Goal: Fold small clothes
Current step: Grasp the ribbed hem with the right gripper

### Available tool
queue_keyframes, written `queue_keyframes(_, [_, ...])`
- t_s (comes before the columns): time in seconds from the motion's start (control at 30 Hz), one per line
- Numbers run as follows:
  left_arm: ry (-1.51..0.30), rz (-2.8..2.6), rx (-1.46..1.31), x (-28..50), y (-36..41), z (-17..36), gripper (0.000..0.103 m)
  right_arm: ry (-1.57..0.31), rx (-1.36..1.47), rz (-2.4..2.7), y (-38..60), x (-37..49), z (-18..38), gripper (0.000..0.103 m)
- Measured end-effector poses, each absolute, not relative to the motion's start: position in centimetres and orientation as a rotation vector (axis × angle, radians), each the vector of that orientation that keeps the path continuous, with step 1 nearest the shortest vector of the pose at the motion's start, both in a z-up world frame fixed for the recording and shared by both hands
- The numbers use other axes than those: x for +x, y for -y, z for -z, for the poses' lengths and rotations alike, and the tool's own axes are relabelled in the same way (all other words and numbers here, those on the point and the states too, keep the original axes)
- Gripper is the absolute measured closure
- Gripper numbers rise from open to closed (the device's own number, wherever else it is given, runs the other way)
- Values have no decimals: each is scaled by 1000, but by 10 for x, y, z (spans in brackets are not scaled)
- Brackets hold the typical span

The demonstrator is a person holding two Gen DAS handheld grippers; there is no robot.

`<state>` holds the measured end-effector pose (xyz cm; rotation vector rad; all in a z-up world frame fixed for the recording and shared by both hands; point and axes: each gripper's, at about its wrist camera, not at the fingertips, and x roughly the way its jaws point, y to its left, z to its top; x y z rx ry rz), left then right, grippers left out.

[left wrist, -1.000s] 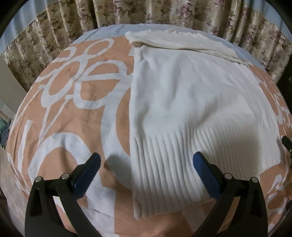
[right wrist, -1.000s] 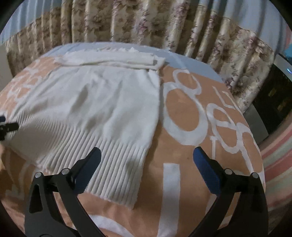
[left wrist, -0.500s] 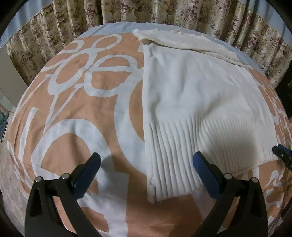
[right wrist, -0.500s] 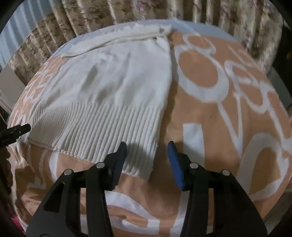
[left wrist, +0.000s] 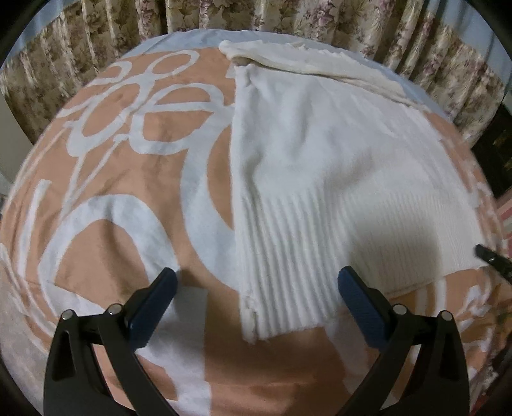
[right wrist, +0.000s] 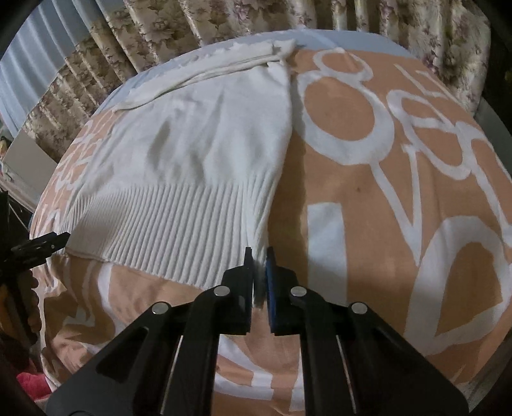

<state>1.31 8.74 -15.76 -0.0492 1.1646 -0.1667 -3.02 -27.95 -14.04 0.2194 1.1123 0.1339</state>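
A cream knit sweater (left wrist: 320, 166) lies flat on the bed, ribbed hem toward me and its sleeves folded across the far end. My left gripper (left wrist: 257, 278) hovers open over the hem's left corner, one finger on each side of it, not pinching. In the right wrist view the sweater (right wrist: 198, 150) fills the left half. My right gripper (right wrist: 258, 256) sits at the hem's right corner; its jaws are closing tight and a bit of white knit is pinched between the pads. Its tip (left wrist: 489, 252) shows at the hem's edge in the left wrist view.
An orange bedspread (left wrist: 128, 198) with white loops covers the bed. Floral curtains (right wrist: 224, 22) hang close behind the far edge. Dark furniture (left wrist: 499, 153) stands at the right. A pink cloth (right wrist: 25, 380) lies below the bed's near left side.
My right gripper went from wide open to shut, moving down onto the hem's right corner and rolling. The left gripper stayed open near the left corner, its view shifting slightly.
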Motion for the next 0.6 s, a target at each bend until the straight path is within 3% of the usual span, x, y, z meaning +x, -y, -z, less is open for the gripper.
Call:
queue_keyframes(0.13, [-1171,191,-93,10,-91,153,11,-1100,174,-137,274,-31,139,96])
queue_keyframes(0.27, [-1182,198,-98,11,-89,153,38,-1102,193,-141,277,-30,143,95])
queue_keyframes(0.43, [-1205,211,-50,16,-75,154,50,-1101,188,-145,277,-29,144,95])
queue_keyframes(0.5, [-1207,215,-32,16,-72,153,64,-1098,195,-151,278,-28,144,95])
queue_keyframes(0.57, [-1204,230,-22,16,-70,151,86,-1099,195,-155,276,-29,143,95])
queue_keyframes(0.6, [-1203,233,-14,16,-69,150,88,-1101,194,-160,275,-29,142,95])
